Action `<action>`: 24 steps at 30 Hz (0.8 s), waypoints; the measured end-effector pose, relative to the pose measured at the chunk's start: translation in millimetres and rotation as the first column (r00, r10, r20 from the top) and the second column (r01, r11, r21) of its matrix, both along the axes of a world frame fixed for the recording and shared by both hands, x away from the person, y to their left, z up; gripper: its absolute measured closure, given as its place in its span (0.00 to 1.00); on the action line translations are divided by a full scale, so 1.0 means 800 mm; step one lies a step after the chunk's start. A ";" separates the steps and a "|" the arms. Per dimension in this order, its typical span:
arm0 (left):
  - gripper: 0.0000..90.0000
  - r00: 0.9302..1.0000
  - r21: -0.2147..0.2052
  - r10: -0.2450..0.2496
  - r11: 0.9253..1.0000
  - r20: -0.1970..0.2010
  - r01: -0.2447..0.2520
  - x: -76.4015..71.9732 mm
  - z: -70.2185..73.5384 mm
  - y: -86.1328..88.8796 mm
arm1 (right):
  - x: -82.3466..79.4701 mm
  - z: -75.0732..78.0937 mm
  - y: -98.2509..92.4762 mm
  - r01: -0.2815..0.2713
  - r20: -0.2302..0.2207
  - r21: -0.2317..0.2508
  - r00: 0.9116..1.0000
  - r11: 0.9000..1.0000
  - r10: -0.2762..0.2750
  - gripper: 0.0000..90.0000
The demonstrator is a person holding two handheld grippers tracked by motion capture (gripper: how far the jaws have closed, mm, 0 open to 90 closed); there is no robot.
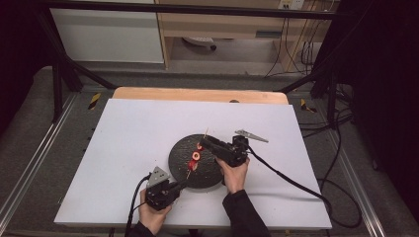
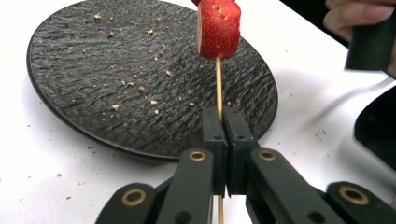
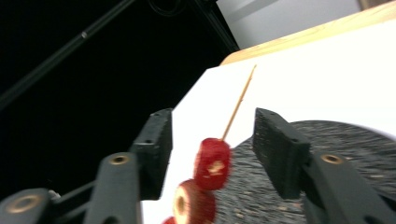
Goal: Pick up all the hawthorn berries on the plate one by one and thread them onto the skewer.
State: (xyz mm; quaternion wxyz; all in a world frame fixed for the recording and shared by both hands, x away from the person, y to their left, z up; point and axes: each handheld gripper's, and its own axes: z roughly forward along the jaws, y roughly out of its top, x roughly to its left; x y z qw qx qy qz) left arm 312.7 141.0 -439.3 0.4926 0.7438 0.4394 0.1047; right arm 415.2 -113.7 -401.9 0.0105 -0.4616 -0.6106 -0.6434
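- Left gripper (image 2: 223,122), near edge of white table (image 1: 123,148): jaws closed tight on near end of wooden skewer (image 2: 218,84); red slice (image 2: 218,28) threaded just above
- Black round plate (image 1: 180,153), mid-table, crumb-strewn; skewer slanting over it, three red slices (image 3: 212,163) strung along
- Right gripper (image 3: 212,135), right of plate: jaws spread wide either side of top slice, touching nothing; bare skewer tip beyond

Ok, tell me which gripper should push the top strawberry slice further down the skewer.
Right. The right gripper is open, its jaws either side of the top strawberry slice. The left gripper is shut on the skewer, steadying it over the black plate.
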 end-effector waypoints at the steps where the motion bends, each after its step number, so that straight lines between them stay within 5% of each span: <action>1: 0.98 1.000 0.006 -0.002 1.000 -0.001 0.002 0.001 0.000 0.001 | 0.000 0.001 -0.005 0.001 0.004 -0.023 1.000 1.000 -0.001 0.46; 5: 0.98 1.000 0.015 -0.013 1.000 -0.023 0.013 0.005 0.002 0.005 | -0.001 0.002 -0.027 -0.008 0.008 -0.116 1.000 0.993 0.009 0.32; 8: 0.98 0.999 0.044 -0.020 0.999 -0.031 0.022 0.008 0.006 0.009 | -0.003 -0.001 -0.043 -0.023 0.020 -0.210 0.999 0.978 0.028 0.22; 12: 0.98 0.998 0.090 -0.031 0.995 -0.048 0.035 0.019 0.015 0.015 | -0.010 -0.008 -0.063 -0.052 0.036 -0.337 0.997 0.940 0.068 0.10; 17: 0.98 0.997 0.131 -0.028 0.991 -0.079 0.038 0.039 0.027 0.022 | -0.023 -0.019 -0.085 -0.080 0.037 -0.434 0.994 0.897 0.107 0.04; 24: 0.98 0.991 0.212 -0.047 0.974 -0.127 0.074 0.064 0.030 0.019 | -0.041 -0.036 -0.108 -0.081 0.041 -0.540 0.992 0.837 0.123 0.01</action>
